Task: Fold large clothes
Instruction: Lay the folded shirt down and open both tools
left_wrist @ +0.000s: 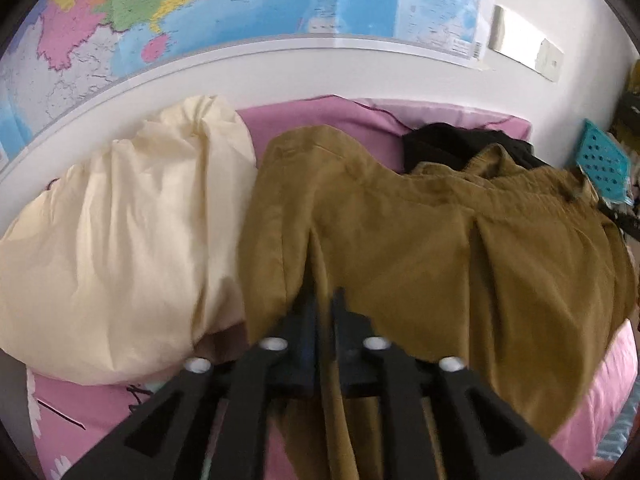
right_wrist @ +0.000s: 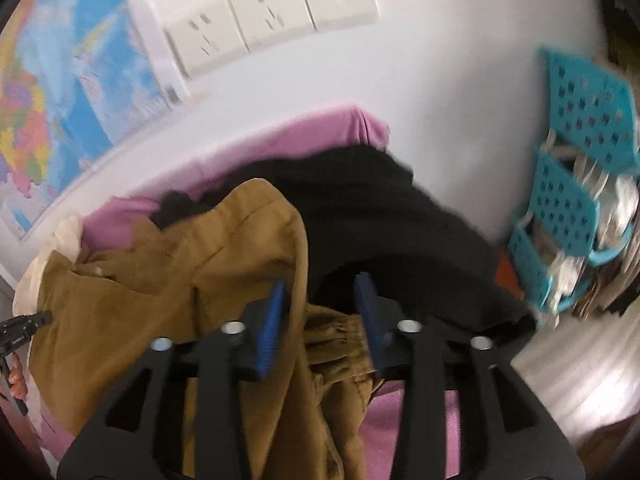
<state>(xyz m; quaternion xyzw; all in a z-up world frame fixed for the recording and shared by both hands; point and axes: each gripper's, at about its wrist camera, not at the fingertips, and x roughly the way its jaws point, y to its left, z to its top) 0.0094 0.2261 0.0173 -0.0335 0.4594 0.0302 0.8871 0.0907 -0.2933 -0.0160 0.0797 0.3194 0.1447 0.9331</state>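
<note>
Your left tool (left_wrist: 323,300) points forward over the bed, its jaws drawn close together and clenched on a fold of the mustard-brown trousers (left_wrist: 420,248); the cloth runs from between the fingers and down under the tool. Your right tool (right_wrist: 320,300) is tilted, so the wall looks slanted in its view, and its blue pads (right_wrist: 272,316) stand well apart, released. A raised edge of the trousers (right_wrist: 224,248) passes between those pads, lying against the left one; whether it also touches the right one cannot be told. The gathered waistband (right_wrist: 340,340) lies just below the gap.

The trousers are spread across the pink bed sheet (left_wrist: 592,408), waistband toward your right. On their left, touching them, sits a cream bundle of bedding (left_wrist: 120,248). Behind the waistband lies a black garment (left_wrist: 448,144), partly under the brown cloth. From the right wrist view the black garment (right_wrist: 400,232) fills the space beyond the tool, up to the far corner of the bed.

The bed runs up against a white wall carrying a coloured map (left_wrist: 240,4) and a row of wall sockets (right_wrist: 272,16). At the right end of the bed stands a turquoise perforated rack (right_wrist: 576,168) stuffed with papers. Bare pink sheet shows at the near right edge, below the trousers.
</note>
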